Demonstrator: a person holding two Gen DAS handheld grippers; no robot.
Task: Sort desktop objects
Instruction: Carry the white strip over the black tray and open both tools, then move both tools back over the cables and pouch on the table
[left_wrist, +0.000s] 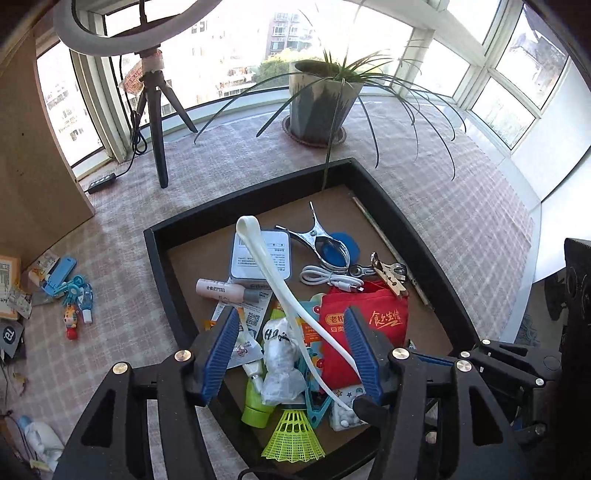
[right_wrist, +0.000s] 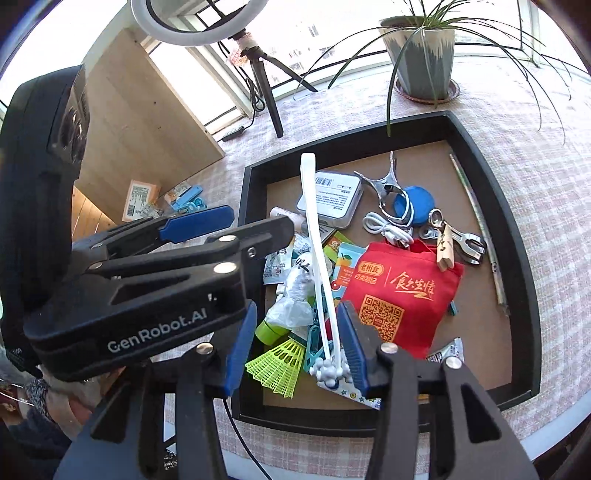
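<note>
A black tray (left_wrist: 159, 258) (right_wrist: 255, 177) holds a jumble of small items: a red pouch (left_wrist: 373, 317) (right_wrist: 406, 291), a white box (left_wrist: 264, 258) (right_wrist: 332, 199), a metal clip (left_wrist: 321, 240), a white cable (left_wrist: 328, 277), a yellow shuttlecock (left_wrist: 293, 437) (right_wrist: 277, 360). A long white plastic massage stick (left_wrist: 280, 291) (right_wrist: 314, 243) rises from the pile, its knobbed end (right_wrist: 330, 369) low between my right gripper's blue pads. My right gripper (right_wrist: 299, 350) is open around that end. My left gripper (left_wrist: 291, 354) is open above the pile, the stick passing between its jaws.
A potted plant (left_wrist: 321, 99) stands beyond the tray. A ring-light tripod (left_wrist: 159, 122) stands at the back left beside a wooden board (left_wrist: 33, 177). Small blue toys and packets (left_wrist: 70, 291) lie on the checked cloth left of the tray.
</note>
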